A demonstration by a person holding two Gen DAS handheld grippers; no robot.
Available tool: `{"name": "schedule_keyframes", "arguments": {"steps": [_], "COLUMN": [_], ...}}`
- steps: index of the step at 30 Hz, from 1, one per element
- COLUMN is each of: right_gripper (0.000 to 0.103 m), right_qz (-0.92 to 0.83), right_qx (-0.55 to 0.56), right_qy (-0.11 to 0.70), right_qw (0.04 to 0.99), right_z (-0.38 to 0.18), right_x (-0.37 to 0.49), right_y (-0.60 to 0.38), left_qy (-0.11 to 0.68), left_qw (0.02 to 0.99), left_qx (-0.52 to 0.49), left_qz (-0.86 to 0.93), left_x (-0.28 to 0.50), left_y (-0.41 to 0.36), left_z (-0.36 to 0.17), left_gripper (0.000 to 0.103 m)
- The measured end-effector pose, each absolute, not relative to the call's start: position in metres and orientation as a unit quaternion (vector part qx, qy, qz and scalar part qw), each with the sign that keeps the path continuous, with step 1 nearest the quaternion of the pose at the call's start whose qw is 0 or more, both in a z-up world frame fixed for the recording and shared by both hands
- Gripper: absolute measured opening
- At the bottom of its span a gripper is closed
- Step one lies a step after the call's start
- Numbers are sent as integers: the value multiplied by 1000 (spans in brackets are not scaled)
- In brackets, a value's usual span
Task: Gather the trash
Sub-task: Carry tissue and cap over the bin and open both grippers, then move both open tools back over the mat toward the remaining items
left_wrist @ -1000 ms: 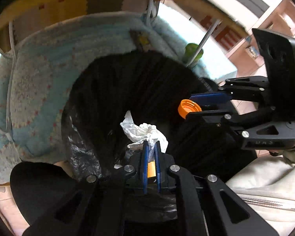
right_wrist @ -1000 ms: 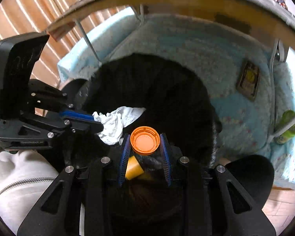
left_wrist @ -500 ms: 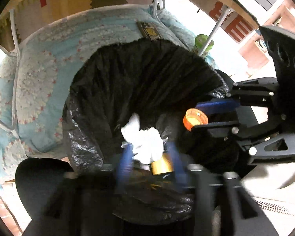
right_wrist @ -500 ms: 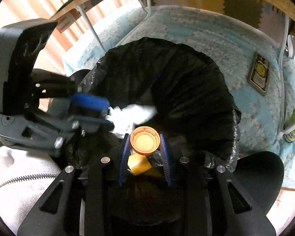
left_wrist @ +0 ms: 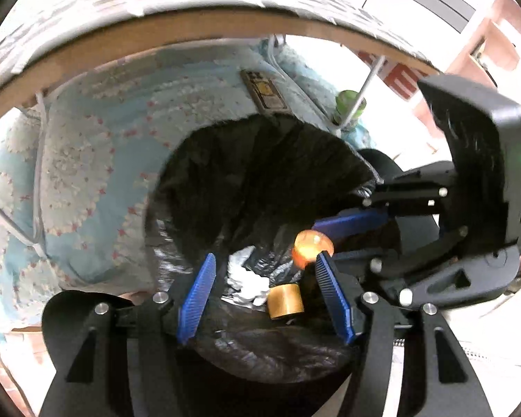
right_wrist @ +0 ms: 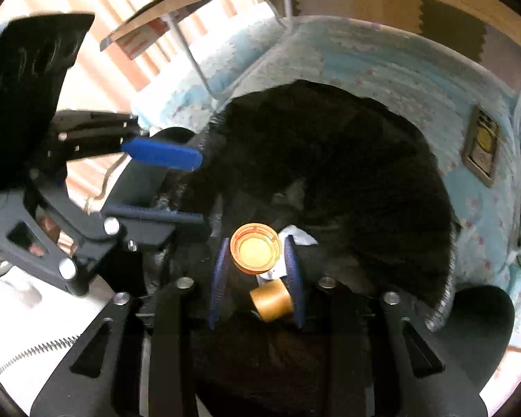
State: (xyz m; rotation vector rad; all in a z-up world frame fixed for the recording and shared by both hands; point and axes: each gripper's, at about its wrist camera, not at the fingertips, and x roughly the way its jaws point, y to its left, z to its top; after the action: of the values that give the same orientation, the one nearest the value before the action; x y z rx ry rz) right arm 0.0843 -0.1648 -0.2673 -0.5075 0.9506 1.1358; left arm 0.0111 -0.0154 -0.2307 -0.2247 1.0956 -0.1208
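**Inspector:** State of the left gripper (left_wrist: 264,271)?

**Assistant:** Its blue pads stand spread wide, nothing between them. It hangs over the mouth of the black trash bag (left_wrist: 260,180).

**Inspector:** And the crumpled white tissue (left_wrist: 246,281)?

**Assistant:** It lies inside the bag, low down, below the spread pads and clear of both. Just to its right sits a small tan cylinder (left_wrist: 285,300), also in the bag.

**Inspector:** The right gripper (right_wrist: 257,250)?

**Assistant:** Its blue pads pinch the orange bottle cap (right_wrist: 255,253) from either side, hollow face toward the camera. The cap hangs over the bag's opening (right_wrist: 347,160). In the left wrist view the same cap (left_wrist: 312,247) appears blurred at the tips of the right gripper (left_wrist: 324,243), just beside the left tool's right-hand pad.

**Inspector:** What else shows in the right wrist view?

**Assistant:** The tan cylinder (right_wrist: 271,298) lies below the cap, between the pads; a corner of the tissue (right_wrist: 300,236) shows just right of it. The left gripper (right_wrist: 177,187) enters from the left, its pads well apart.

**Inspector:** Surroundings?

**Assistant:** The bag rests on a light blue patterned blanket (left_wrist: 97,160). A flat brown packet (left_wrist: 264,90) lies on the blanket beyond the bag's far rim. A green bottle (left_wrist: 349,109) stands at the far right, beside a thin metal leg (left_wrist: 366,87).
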Motion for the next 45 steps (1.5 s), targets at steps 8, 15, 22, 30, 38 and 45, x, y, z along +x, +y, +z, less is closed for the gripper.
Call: {"name": "schedule_keyframes", "arguments": {"steps": [8, 15, 22, 30, 38, 45], "right_gripper": [49, 49, 49, 49, 49, 49], "right_qz": [507, 497, 493, 497, 497, 494], "right_qx": [-217, -208, -197, -194, -196, -192], "right_qy": [419, 395, 363, 320, 287, 272], "right_qw": [721, 744, 766, 783, 795, 803], "right_z": [-256, -231, -198, -162, -137, -123], "right_x": [86, 89, 92, 90, 92, 101], "right_y": [-174, -182, -194, -199, -199, -194], "left_qy": [493, 472, 447, 412, 390, 379], "left_qw": [861, 874, 890, 908, 919, 924], "left_qx": [-120, -108, -89, -62, -48, -55], "left_qz": [-29, -29, -28, -30, -25, -12], "left_x": [3, 0, 1, 7, 20, 30], "left_y": [8, 8, 3, 1, 5, 15], "left_z": [-209, -189, -161, -129, -108, -98], "left_gripper": [58, 58, 58, 58, 58, 58]}}
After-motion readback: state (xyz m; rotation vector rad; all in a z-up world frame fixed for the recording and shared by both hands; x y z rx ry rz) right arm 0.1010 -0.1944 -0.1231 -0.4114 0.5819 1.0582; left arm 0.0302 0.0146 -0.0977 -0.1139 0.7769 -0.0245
